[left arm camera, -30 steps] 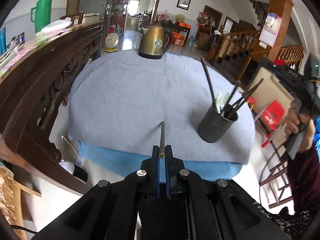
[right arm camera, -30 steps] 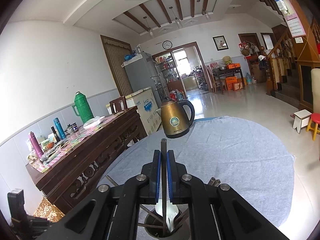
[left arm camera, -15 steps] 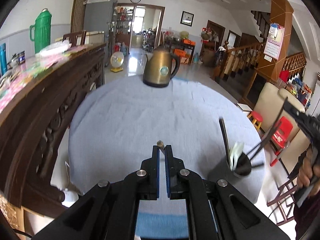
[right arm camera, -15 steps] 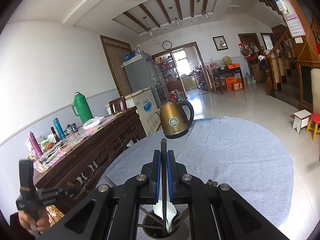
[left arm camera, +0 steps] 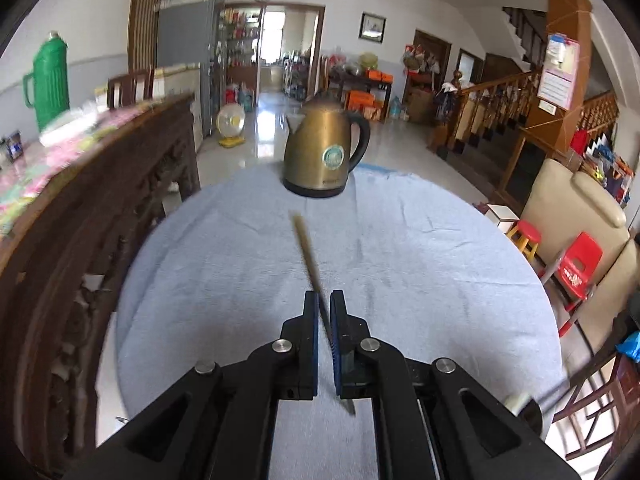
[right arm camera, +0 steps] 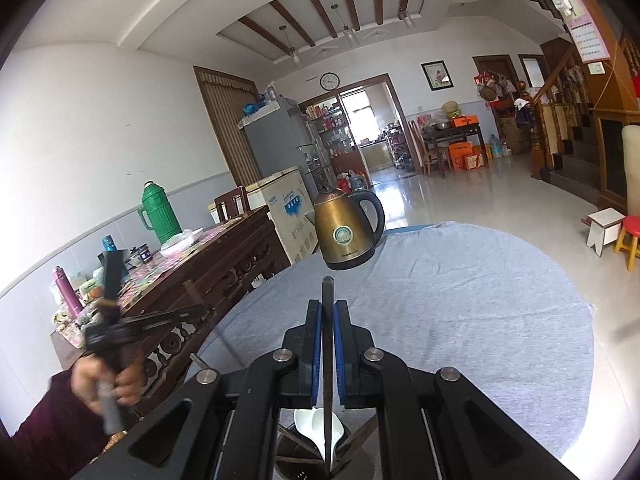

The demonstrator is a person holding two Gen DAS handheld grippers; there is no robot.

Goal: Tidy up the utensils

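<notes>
no legible text, kettle (right arm camera: 347, 229) badge unreadable

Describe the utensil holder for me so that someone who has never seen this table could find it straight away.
Start at the round table under the grey cloth, with the brass kettle at its far side. The utensil holder is the dark cup at the near edge, directly below the right tool. It alone holds a white spoon and dark chopsticks.

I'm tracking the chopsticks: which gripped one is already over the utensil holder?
The dark chopstick in the right hand-held gripper; its lower end reaches into the holder.
</notes>
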